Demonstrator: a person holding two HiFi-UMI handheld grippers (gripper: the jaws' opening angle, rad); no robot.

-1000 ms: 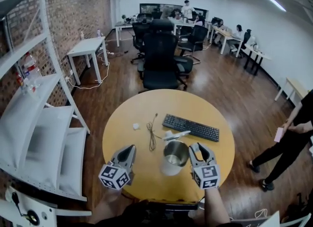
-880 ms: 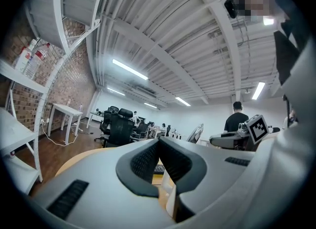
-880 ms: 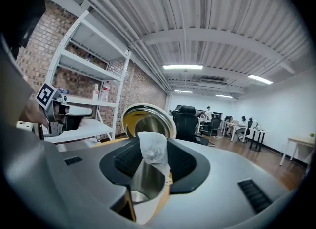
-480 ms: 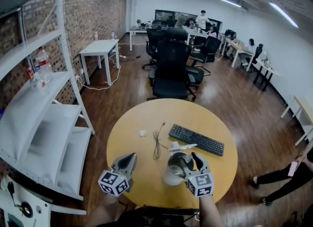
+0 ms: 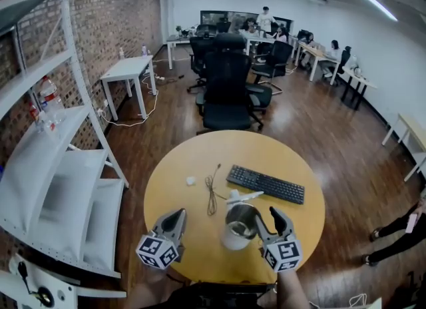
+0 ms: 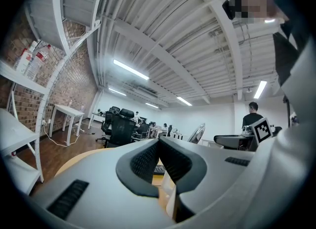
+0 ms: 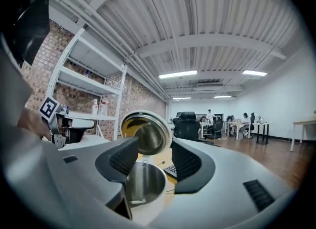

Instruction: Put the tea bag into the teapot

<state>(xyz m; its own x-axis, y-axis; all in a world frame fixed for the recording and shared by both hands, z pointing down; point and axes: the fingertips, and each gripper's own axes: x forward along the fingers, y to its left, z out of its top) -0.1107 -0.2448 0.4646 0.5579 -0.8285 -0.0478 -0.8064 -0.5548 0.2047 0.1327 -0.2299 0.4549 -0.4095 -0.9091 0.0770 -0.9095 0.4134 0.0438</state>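
**Teapot of shiny steel [image 5: 239, 224] stands open beside my right tongs**

From my right tongs [image 5: 267, 221] the pot sits just beside, at about 10 o'clock. It is upright with its mouth up, and its round hinged lid [image 7: 145, 133] is tipped back at its 12 o'clock side. These tongs are opening, with nothing between the pads. A pale patch at the pot's bottom [image 7: 134, 202] may be the tea bag, though I cannot be sure.

My left tongs [image 5: 174, 220] are closed on nothing, out at the pot's 9 o'clock. The right is the nearer.

All this rests on a round yellow table [image 5: 200, 161], along with a black keyboard [image 5: 265, 184] at 1 o'clock of the pot, a thin cable [image 5: 212, 191] and a small white scrap [image 5: 191, 181]. A black office chair [image 5: 226, 88] stands beyond on the dark wood floor, and white shelving [image 5: 53, 168] lines the brick wall at 9 o'clock.
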